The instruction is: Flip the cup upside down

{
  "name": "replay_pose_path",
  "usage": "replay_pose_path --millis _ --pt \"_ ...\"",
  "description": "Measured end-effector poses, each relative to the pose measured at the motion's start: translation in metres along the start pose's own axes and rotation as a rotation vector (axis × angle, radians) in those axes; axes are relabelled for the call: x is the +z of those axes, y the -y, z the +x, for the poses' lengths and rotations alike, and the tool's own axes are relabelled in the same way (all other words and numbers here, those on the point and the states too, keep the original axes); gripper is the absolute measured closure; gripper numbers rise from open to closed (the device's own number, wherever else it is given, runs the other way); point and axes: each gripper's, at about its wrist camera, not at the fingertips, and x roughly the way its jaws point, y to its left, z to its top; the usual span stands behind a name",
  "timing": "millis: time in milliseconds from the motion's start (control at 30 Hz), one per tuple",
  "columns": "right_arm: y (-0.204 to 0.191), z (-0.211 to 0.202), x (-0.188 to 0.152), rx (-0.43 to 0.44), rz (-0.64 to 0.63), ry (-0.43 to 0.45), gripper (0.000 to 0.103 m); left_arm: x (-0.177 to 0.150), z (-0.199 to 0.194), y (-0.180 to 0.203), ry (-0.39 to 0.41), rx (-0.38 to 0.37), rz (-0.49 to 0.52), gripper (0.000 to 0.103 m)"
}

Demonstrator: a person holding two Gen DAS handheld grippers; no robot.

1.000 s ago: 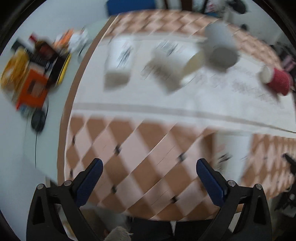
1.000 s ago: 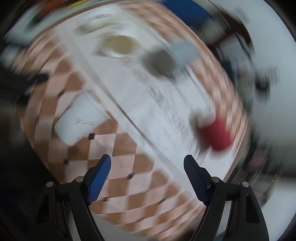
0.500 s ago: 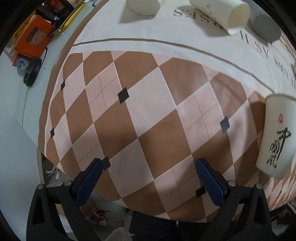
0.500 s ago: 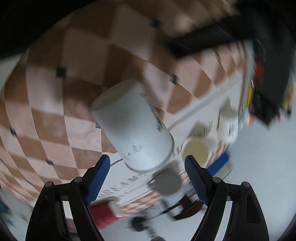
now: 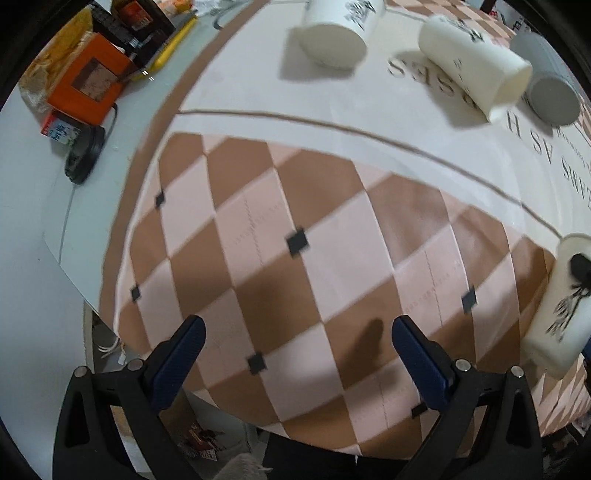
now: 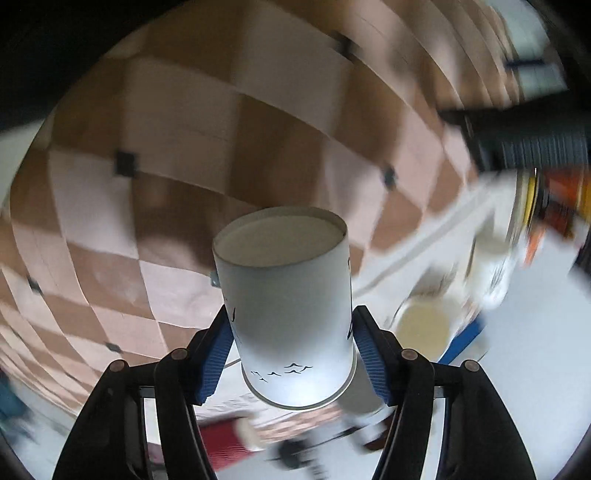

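My right gripper (image 6: 293, 354) is shut on a white paper cup (image 6: 291, 314) with small black bird marks. Its blue pads (image 6: 218, 347) press both sides of the cup. The cup's base points away from me toward the checkered tablecloth (image 6: 184, 155), and its rim is nearest the camera. The same cup shows at the right edge of the left wrist view (image 5: 561, 306). My left gripper (image 5: 297, 354) is open and empty above the near part of the cloth (image 5: 295, 236).
In the left wrist view, a white cup (image 5: 336, 29), a white cup lying on its side (image 5: 476, 66) and a grey cup (image 5: 550, 85) sit on the cloth's white band. An orange box (image 5: 88, 85) and clutter lie at far left. A red cup (image 6: 225, 439) is blurred.
My right gripper has closed on the white cup, which was between its open jaws half a second ago. The right view has rotated. The left gripper has shifted slightly, still open.
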Motion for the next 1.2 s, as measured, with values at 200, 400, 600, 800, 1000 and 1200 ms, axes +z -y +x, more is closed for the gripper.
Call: replay_pose_path --millis 200,400,600,800,1000,1200 --pt "0.062 0.029 -0.043 0.381 0.586 -0.110 0.038 0.012 -0.008 -0.001 0.058 0.017 0.009 0.000" --pt "0.062 0.063 -0.107 0.815 1.111 -0.175 0.038 0.037 -0.017 -0.001 0.081 0.012 0.031 0.000" --pt "0.043 0.090 -0.149 1.105 1.473 -0.210 0.038 0.049 -0.021 0.011 0.083 -0.007 0.070 0.000" --pt "0.035 0.105 -0.166 1.226 1.669 -0.227 0.037 0.051 -0.021 0.028 0.084 -0.019 0.120 0.000" --pt "0.054 0.122 -0.199 1.182 1.736 -0.245 0.024 0.048 -0.022 0.038 0.083 -0.029 0.153 0.000" --pt "0.069 0.131 -0.220 1.165 1.802 -0.198 0.033 0.040 -0.025 0.048 0.074 -0.035 0.165 0.000"
